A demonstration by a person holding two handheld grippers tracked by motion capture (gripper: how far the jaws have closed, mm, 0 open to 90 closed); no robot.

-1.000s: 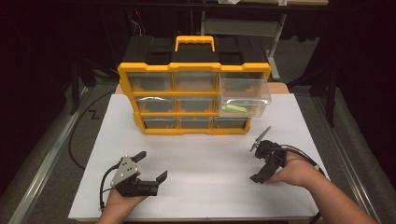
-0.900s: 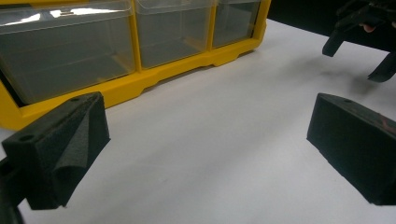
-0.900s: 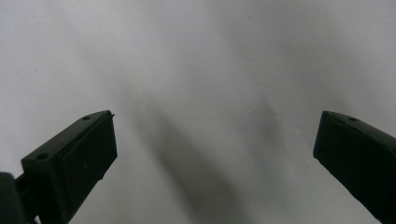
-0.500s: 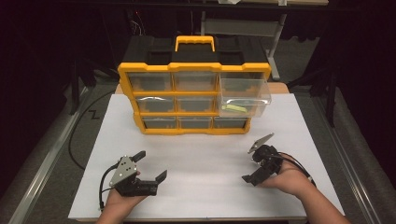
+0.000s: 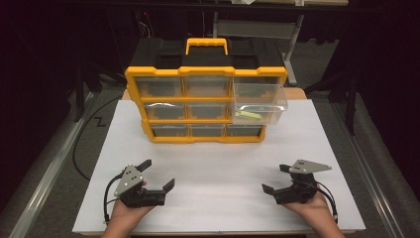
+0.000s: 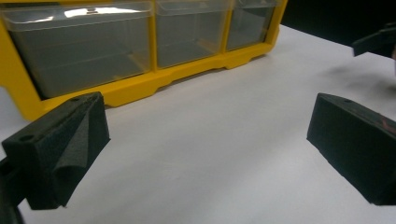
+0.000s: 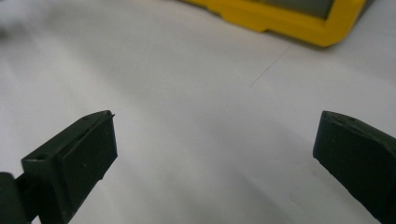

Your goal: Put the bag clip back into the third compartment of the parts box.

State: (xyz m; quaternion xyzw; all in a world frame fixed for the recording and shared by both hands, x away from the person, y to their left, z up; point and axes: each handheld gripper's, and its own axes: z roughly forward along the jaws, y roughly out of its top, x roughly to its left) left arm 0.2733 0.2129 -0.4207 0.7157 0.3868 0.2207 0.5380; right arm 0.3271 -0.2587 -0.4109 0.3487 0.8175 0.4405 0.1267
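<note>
Yellow plastic frames the drawer cabinet (image 5: 205, 106) standing well ahead of both sets of fingers, at the far part of the white table sheet (image 5: 218, 163). One clear drawer (image 5: 258, 103), on the cabinet's right side in its upper rows, juts out past the frame with a pale green item (image 5: 246, 114) lying inside.

The likeliest trouble, as I judge it, is that pulled-out drawer: a careless reach from the right could knock its front corner, tip it out of its slot and spill what it carries. The light cabinet might also slide on the smooth sheet if a drawer is tugged with nothing bracing the frame.

The left gripper (image 5: 156, 177) rests low over the near edge of the sheet, its jaws spread wide with nothing between them; the left gripper view shows bare sheet between the foam pads (image 6: 60, 149) and the cabinet's bottom row beyond. The right gripper (image 5: 275, 179) is likewise spread wide and empty, its fingertips (image 7: 74, 158) just above the sheet.
</note>
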